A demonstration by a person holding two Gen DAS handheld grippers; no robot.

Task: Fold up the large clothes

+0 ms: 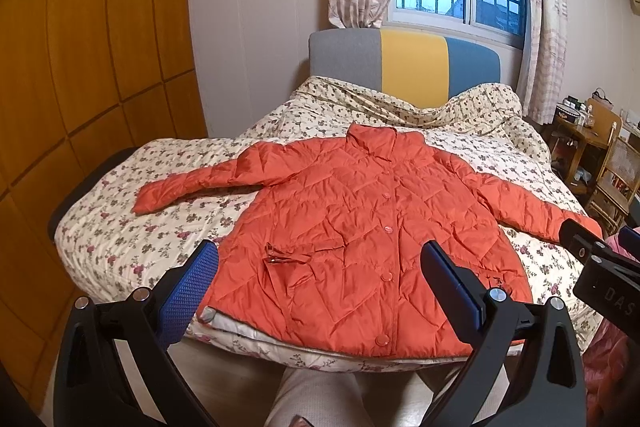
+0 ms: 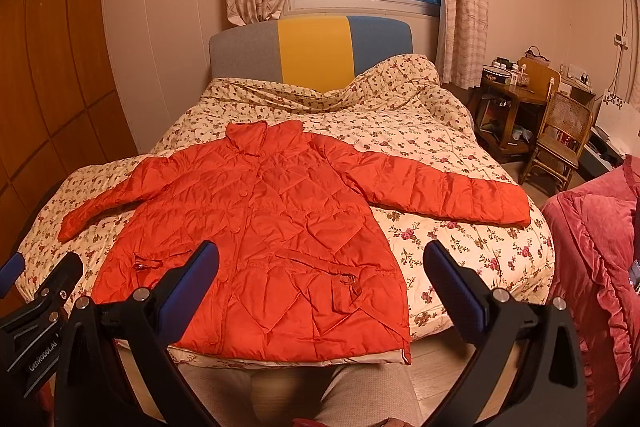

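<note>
Both claws hover wide open, empty, above the bed's foot.
The left gripper (image 1: 320, 275) and right gripper (image 2: 320, 275) face the orange jacket (image 1: 360, 227), spread flat at 12 o'clock; only the right view shows a chair (image 2: 560, 143) at 2 o'clock.

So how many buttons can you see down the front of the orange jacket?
5 on the orange jacket: near the collar, upper chest, middle, lower, and at the hem. More may be hidden under the collar.
</note>
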